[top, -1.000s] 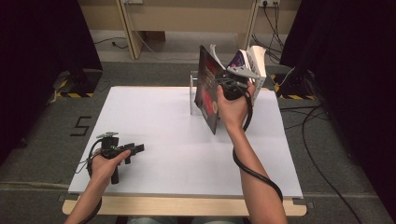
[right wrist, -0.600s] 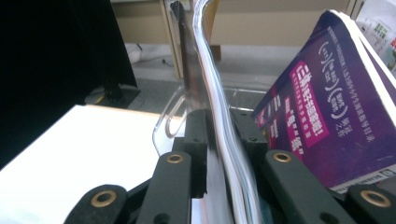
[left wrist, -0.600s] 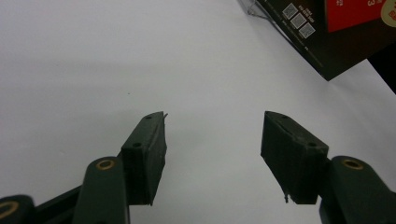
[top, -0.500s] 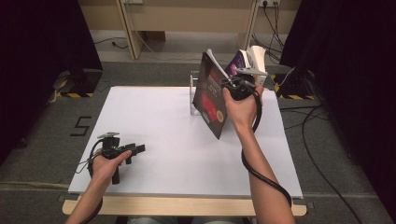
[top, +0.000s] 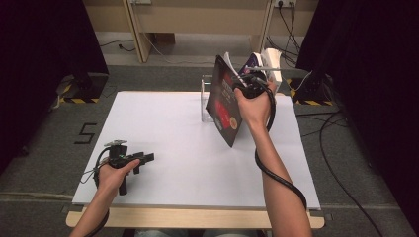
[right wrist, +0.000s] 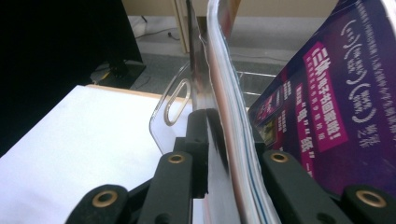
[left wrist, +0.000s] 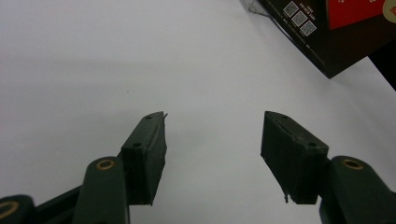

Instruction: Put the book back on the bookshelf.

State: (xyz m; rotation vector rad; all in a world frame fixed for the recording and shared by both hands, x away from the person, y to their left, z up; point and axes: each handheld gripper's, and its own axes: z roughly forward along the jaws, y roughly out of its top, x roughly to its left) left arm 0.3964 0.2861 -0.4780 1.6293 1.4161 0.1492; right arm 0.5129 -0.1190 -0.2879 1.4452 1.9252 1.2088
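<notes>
A thin dark book with a red cover (top: 225,106) hangs tilted above the back of the white table (top: 168,133), its lower corner towards me. My right gripper (top: 245,89) is shut on its upper edge; the jaws have just been closing on it. In the right gripper view the book's edge (right wrist: 215,163) runs between my right gripper's (right wrist: 224,121) jaws. My left gripper (top: 146,158) rests at the front left, open and empty. In the left gripper view my left gripper (left wrist: 212,126) faces bare table, with the book's corner (left wrist: 345,42) far off.
A clear plastic rack (top: 205,98) stands at the table's back edge, just behind the book, its slotted wall (right wrist: 170,112) close to the jaws. A purple magazine (top: 252,61) and a white book (top: 272,61) lean in it; the purple magazine (right wrist: 327,93) is right of the jaws.
The right hand has swung the dark book out and a little lower, away from the rack, so its red cover now faces the camera more. The left gripper has stayed put.
</notes>
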